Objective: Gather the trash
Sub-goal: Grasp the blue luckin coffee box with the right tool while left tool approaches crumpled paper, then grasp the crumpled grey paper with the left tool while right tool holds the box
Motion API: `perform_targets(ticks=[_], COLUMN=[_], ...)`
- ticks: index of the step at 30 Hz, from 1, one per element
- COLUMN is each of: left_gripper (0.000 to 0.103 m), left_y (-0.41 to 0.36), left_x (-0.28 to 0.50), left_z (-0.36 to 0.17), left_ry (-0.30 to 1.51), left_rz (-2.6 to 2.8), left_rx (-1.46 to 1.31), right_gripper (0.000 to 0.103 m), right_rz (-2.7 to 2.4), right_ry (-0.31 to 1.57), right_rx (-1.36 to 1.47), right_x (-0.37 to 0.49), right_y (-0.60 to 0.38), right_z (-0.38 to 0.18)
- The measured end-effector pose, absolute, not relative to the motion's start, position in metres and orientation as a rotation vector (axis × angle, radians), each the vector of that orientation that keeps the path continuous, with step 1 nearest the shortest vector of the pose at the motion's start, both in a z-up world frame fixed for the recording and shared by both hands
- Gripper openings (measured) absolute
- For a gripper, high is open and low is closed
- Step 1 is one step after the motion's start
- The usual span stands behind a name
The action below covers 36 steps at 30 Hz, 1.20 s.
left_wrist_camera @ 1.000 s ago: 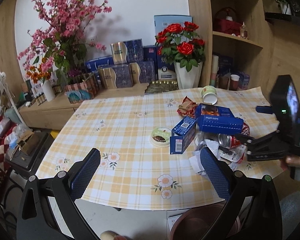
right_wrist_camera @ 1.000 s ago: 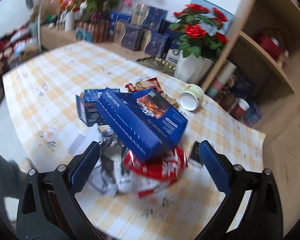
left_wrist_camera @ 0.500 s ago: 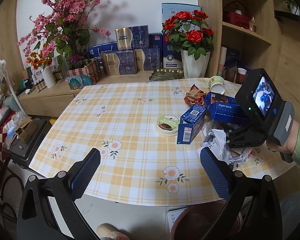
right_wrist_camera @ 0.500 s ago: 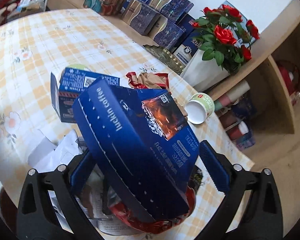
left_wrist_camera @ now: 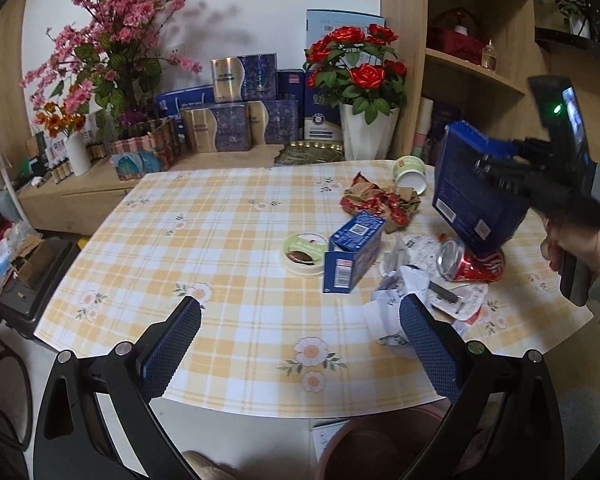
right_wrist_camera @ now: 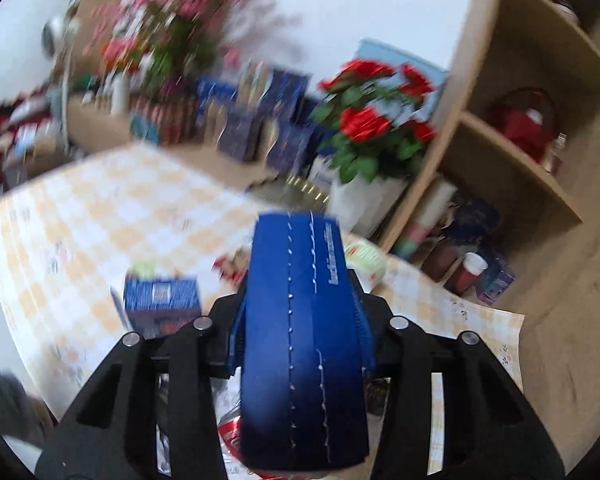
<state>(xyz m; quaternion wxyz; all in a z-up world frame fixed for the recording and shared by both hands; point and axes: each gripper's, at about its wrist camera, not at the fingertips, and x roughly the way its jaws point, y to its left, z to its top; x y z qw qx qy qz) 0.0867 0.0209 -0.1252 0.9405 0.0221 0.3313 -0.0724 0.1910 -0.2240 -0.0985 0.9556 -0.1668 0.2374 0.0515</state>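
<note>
The right gripper [right_wrist_camera: 300, 344] has just closed its fingers onto the blue coffee box [right_wrist_camera: 300, 340], which sits clamped between the pads with its narrow perforated edge facing the camera. In the left wrist view that coffee box [left_wrist_camera: 472, 188] hangs tilted in the air above the right side of the bench [left_wrist_camera: 220, 240], clear of the checked yellow cloth, with a hand [left_wrist_camera: 572, 244] in a green sleeve gripping the tool's handle. Below it lies a crushed red soda can [left_wrist_camera: 468, 260] among crumpled white paper [left_wrist_camera: 400, 292]. A smaller open blue carton [left_wrist_camera: 352, 248] stands just beside a round green-rimmed lid [left_wrist_camera: 304, 250], with a crumpled red and brown wrapper [left_wrist_camera: 376, 200] behind them and a tipped green paper cup [left_wrist_camera: 410, 168] farther back. The left gripper [left_wrist_camera: 300, 344] hovers over the near edge of the bench, its fingers wide apart with nothing between them. A brown bin rim [left_wrist_camera: 380, 440] shows below the bench edge.
</note>
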Motion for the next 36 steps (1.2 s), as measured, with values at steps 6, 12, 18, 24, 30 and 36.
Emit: perform_targets(ticks=[6, 12, 18, 24, 30, 36], left_gripper=[0.082, 0.071, 0.064, 0.057, 0.050, 0.023], left_y=[0.010, -0.014, -0.051, -0.078, -0.088, -0.071], left_x=[0.096, 0.114, 0.146, 0.175, 0.199, 0.193], left_z=[-0.140, -0.164, -0.188, -0.213, -0.236, -0.229], left_ry=[0.739, 0.821, 0.884, 0.962, 1.020, 1.001], left_rz=[-0.252, -0.370, -0.434, -0.464, -0.424, -0.463], left_rx=[-0.045, -0.114, -0.112, -0.132, -0.126, -0.196], right_gripper=[0.044, 0.044, 0.044, 0.044, 0.044, 0.044], right_rz=[0.054, 0.030, -0.004, -0.039, -0.042, -0.035], right_ry=[0.377, 0.375, 0.406, 0.429, 0.457, 0.483], right_rx=[-0.183, -0.092, -0.030, -0.012, 0.047, 0.079], right_x=[0.155, 0.114, 0.074, 0.044, 0.027, 0.020], right_y=[-0.264, -0.299, -0.325, -0.340, -0.355, -0.356], right_z=[-0.063, -0.064, -0.079, -0.093, -0.106, -0.118])
